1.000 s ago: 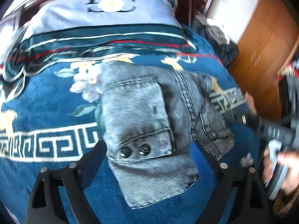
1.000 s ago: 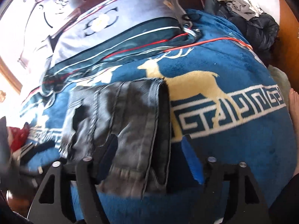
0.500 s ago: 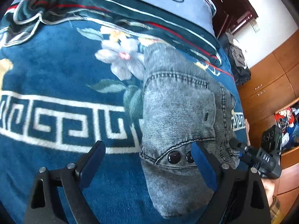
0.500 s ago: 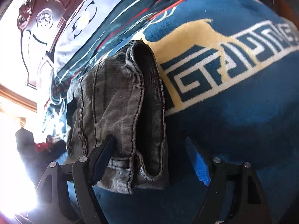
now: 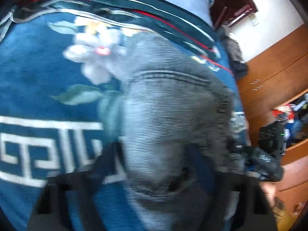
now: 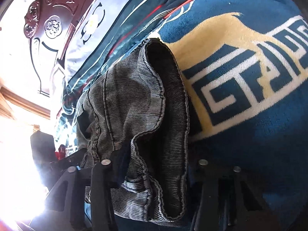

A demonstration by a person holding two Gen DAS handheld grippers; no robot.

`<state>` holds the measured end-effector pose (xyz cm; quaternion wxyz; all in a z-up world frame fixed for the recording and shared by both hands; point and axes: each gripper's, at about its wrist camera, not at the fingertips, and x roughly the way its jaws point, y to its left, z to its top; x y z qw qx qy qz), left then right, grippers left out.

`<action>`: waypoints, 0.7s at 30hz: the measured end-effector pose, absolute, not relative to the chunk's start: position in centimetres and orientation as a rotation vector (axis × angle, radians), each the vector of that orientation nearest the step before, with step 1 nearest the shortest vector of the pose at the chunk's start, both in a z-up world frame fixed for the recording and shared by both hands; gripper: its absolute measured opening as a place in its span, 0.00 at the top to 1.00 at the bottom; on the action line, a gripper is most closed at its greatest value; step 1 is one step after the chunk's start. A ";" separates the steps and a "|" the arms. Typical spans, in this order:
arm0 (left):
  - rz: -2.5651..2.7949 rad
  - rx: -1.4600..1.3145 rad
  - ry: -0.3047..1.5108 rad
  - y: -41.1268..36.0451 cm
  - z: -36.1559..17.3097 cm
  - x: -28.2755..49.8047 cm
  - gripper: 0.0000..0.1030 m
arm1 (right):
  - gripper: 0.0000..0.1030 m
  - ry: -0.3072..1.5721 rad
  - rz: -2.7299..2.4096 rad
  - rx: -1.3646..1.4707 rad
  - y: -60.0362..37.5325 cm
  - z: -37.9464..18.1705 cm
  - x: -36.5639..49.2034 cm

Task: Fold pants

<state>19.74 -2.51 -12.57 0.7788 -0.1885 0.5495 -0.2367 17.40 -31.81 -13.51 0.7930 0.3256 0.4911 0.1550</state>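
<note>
- Folded grey washed-denim pants (image 5: 173, 115) lie on the blue plush blanket with white key-pattern border (image 5: 38, 100) covering the bed.
- Left wrist view: heavily motion-blurred. Left gripper (image 5: 159, 173) is low over the near end of the pants, its black fingers (image 5: 107, 165) either side of the fabric. Jaws have just been closing, pants between them; blur hides whether the pads press, cannot tell grip.
- Only this view shows the white flower print (image 5: 92, 52) on the blanket, the brown wooden wardrobe (image 5: 279, 73), and the right gripper's black body (image 5: 269, 154) at the far right edge of the pants.
- Right wrist view: sharp. Right gripper (image 6: 154, 175) straddles the hem end of the pants (image 6: 134, 115); jaws have just been closing to a narrower gap, bunching the layered denim between them, fingers (image 6: 102, 184) pressed against the cloth.
- Only this view shows the tan deer print (image 6: 221, 38) on the blanket (image 6: 269, 134), the carved dark-red wooden headboard (image 6: 50, 19), and the open dark hem fold.
- Both views: grey-blue pillow with flower logo (image 6: 92, 25) beyond the pants.
</note>
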 end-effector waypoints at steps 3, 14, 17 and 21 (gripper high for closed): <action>-0.521 -0.375 1.163 -3.0 -11.5 19.3 0.58 | 0.72 1.051 0.317 0.690 -31.2 -12.7 17.0; -0.527 -0.345 1.033 -0.1 -5.4 17.6 0.66 | 0.77 0.955 0.382 0.591 -27.1 -6.3 16.3; -0.501 -0.334 0.992 2.2 -3.6 17.7 0.66 | 0.77 0.918 0.415 0.590 -25.2 -4.8 17.0; -0.446 -0.304 0.969 4.7 -2.3 19.1 0.65 | 0.77 0.892 0.448 0.554 -22.0 -3.6 18.9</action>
